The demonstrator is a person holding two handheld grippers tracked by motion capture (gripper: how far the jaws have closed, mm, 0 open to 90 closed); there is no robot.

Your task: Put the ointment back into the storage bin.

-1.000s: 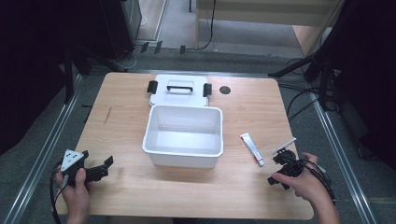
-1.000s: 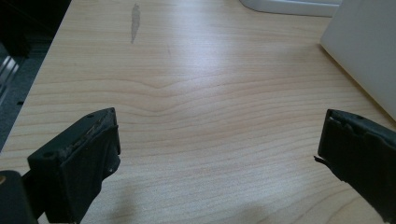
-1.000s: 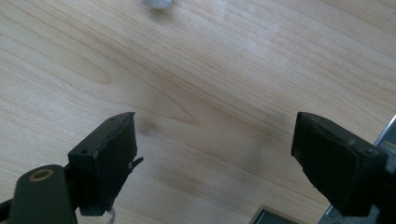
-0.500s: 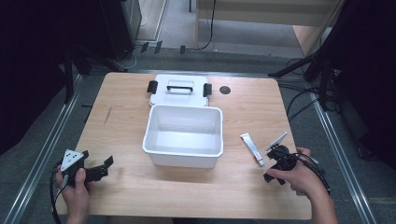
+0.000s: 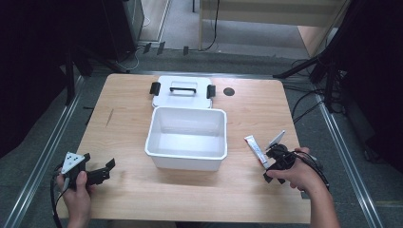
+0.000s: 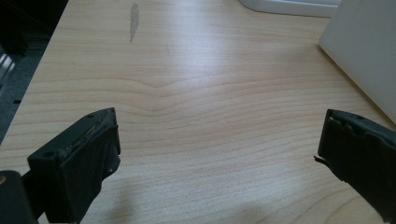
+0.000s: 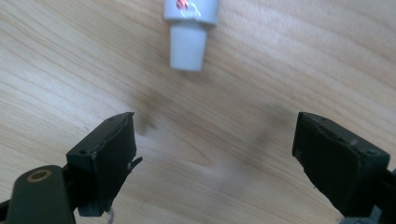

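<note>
A white tube (image 5: 255, 149) with red print lies flat on the wooden table (image 5: 123, 123), right of an open white box (image 5: 187, 137). My right gripper (image 5: 271, 164) hovers at the tube's near end, tilted down at the table. In the right gripper view the tube's white cap (image 7: 187, 46) points toward my open right gripper (image 7: 215, 154), just beyond the jaws and between neither. My left gripper (image 5: 108, 171) rests near the front left corner, jaws wide apart. The left gripper view shows my left gripper (image 6: 219, 154) empty over bare wood.
The box's white lid (image 5: 183, 90) with black latches lies behind the box. A small black disc (image 5: 229, 91) sits to its right. The box wall (image 6: 364, 51) shows at the right of the left gripper view. Cables and stands surround the table.
My right gripper has moved left and a little forward, closing in on the tube's near end. The left gripper has stayed put.
</note>
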